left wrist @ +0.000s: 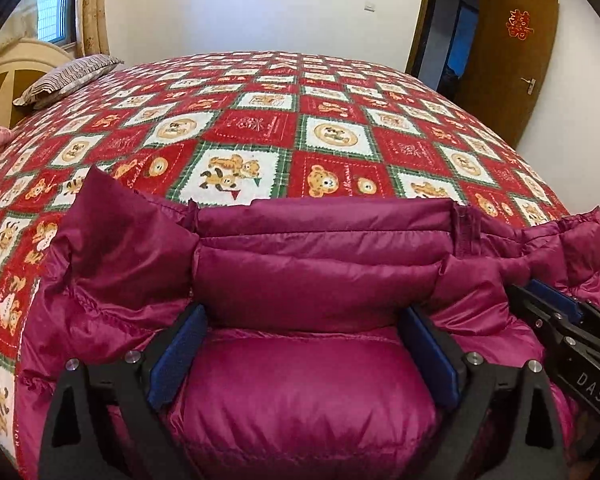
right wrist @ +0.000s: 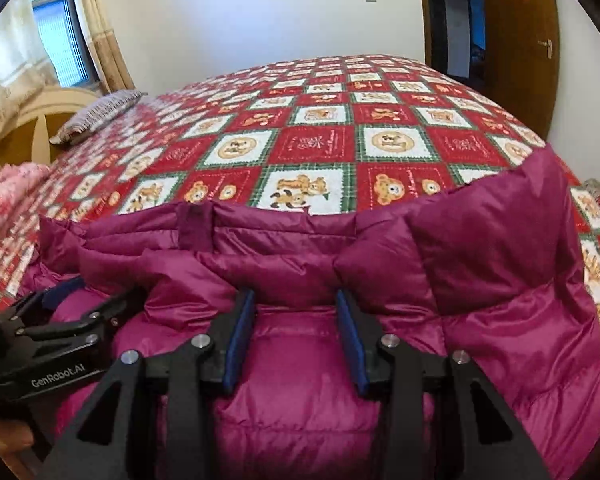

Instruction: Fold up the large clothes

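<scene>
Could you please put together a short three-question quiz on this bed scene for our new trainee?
1. True or false: the magenta puffer jacket lies on a plain white sheet.
2. Which gripper's jaws stand wider: the left gripper or the right gripper?
3. What lies by the headboard? A) striped pillow B) laptop C) shoes

Key:
1. False: it lies on a red bear-print bedspread.
2. The left gripper; both straddle puffy jacket folds.
3. A
</scene>
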The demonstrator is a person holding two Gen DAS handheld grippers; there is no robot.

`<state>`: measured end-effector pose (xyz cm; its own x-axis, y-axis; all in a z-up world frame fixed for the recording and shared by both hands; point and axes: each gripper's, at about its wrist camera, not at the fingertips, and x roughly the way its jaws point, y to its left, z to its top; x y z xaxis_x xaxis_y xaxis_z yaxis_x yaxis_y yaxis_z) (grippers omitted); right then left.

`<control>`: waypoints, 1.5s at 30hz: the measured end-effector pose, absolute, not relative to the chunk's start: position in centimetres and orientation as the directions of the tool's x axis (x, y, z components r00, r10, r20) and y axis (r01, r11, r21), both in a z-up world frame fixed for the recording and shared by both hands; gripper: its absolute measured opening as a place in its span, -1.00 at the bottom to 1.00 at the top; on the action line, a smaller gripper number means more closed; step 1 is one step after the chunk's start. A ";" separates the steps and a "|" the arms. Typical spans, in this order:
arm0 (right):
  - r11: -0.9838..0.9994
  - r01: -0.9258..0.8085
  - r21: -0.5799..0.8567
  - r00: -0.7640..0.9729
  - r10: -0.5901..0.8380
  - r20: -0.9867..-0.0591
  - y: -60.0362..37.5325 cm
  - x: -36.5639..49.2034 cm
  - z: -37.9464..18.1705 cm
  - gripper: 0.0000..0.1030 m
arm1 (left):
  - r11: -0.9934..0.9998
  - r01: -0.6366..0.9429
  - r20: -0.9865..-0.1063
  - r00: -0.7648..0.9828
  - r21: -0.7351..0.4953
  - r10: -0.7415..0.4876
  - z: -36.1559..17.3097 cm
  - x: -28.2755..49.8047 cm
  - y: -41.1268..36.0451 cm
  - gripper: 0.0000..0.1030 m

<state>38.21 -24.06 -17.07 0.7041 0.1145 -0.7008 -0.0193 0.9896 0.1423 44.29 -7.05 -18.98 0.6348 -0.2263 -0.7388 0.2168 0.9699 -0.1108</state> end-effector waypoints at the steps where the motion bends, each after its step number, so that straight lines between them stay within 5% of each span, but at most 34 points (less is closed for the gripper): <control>1: 0.991 -0.015 0.134 0.699 0.107 -0.707 -24.0 38.1 -16.8 -0.20 | 0.971 0.215 -0.741 0.634 -0.105 -0.221 -19.0 44.3 -7.1 0.89; 6: 0.995 0.091 0.039 0.774 -0.046 -0.632 -27.5 35.4 -13.5 -0.27 | 0.972 0.205 -0.739 0.638 -0.111 -0.219 -19.0 44.1 -6.9 0.89; 9: 0.981 0.193 0.002 0.731 -0.142 -0.667 -31.2 35.2 -14.2 -0.27 | 0.972 0.205 -0.737 0.639 -0.110 -0.218 -19.0 44.1 -6.9 0.89; 15: 0.963 0.229 0.141 0.707 -0.065 -0.704 -34.7 35.6 -17.6 -0.27 | 0.972 0.208 -0.737 0.640 -0.109 -0.219 -19.0 44.1 -7.0 0.89; 25: 0.965 0.234 0.118 0.701 -0.084 -0.709 -34.7 35.7 -17.8 -0.24 | 0.964 0.248 -0.762 0.604 -0.097 -0.233 -17.4 42.2 -6.3 0.89; 32: 0.966 0.258 -0.007 0.665 -0.183 -0.724 -32.7 34.7 -15.3 -0.26 | 0.960 0.188 -0.684 0.674 -0.206 -0.279 -13.5 33.9 1.3 0.89; 38: 0.988 0.056 0.142 0.807 0.039 -0.589 -25.0 27.0 -10.7 -0.26 | 0.932 0.047 -0.652 0.702 -0.359 -0.286 -15.0 30.2 6.2 0.89; 45: 0.972 -0.048 0.228 0.803 0.173 -0.571 -18.6 24.4 -12.8 -0.27 | 0.953 -0.024 -0.698 0.686 -0.302 -0.204 -17.1 28.6 5.4 0.89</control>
